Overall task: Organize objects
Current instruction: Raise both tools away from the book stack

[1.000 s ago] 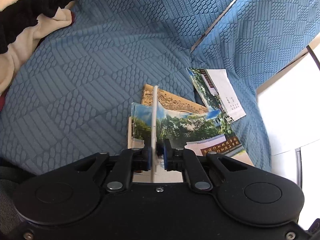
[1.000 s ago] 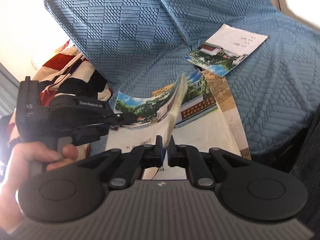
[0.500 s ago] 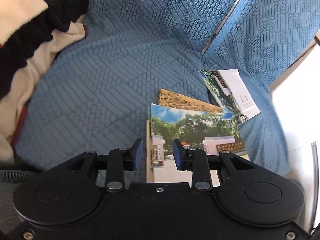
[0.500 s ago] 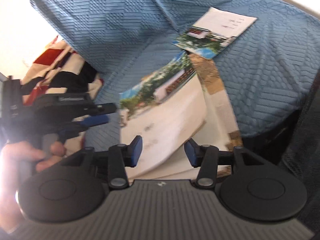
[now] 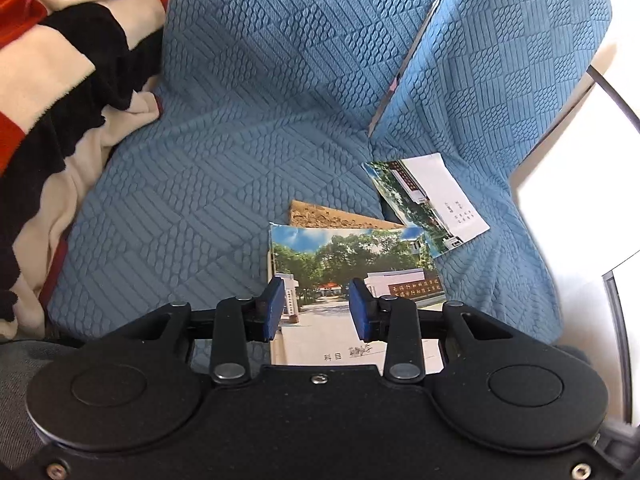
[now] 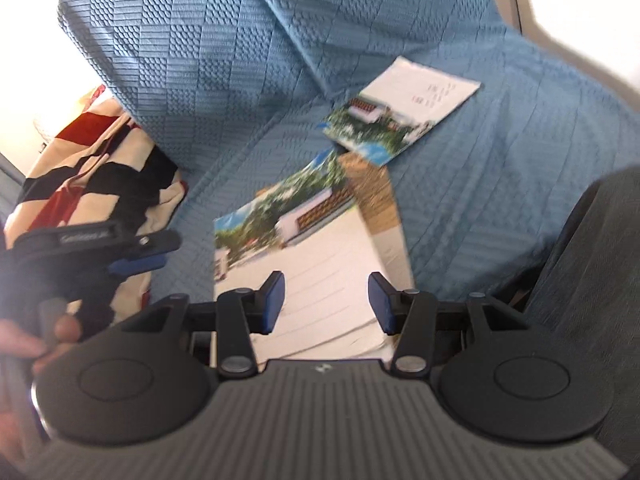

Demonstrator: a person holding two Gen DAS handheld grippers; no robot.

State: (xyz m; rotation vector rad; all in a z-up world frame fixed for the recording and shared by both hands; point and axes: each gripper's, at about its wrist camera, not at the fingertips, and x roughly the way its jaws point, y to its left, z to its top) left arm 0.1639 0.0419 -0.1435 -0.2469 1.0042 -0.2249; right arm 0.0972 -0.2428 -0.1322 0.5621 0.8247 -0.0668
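So the whole seat is covered in a blue quilted sofa cover (image 5: 248, 128), stitched into a patchwork of stripes and little oval bumps; a fuzzy striped blanket (image 5: 52, 80) in red, black and cream is bunched at the cover's left edge.

Near the front edge of the seat a small stack of notebooks is laid flat: the top notebook (image 5: 356, 268) is a thin glossy rectangle printed with trees, blue sky and a white gate building, with a plain white lower half; a brown-patterned notebook (image 5: 332, 216) is seen peeking out from under its far edge. A third, smaller booklet (image 5: 432, 196), half photo and half white, is propped tilted in the back right corner where the seat meets the armrest, just touching the stack's far corner.

The left gripper (image 5: 316, 308) is held above the stack's near edge; its blue rubbery pads are spread and the jaws are opening, with nothing pinched between them. The right gripper (image 6: 326, 300) is spread apart too, hanging over the white part of the top cover without gripping it; that view is a bit blurred.
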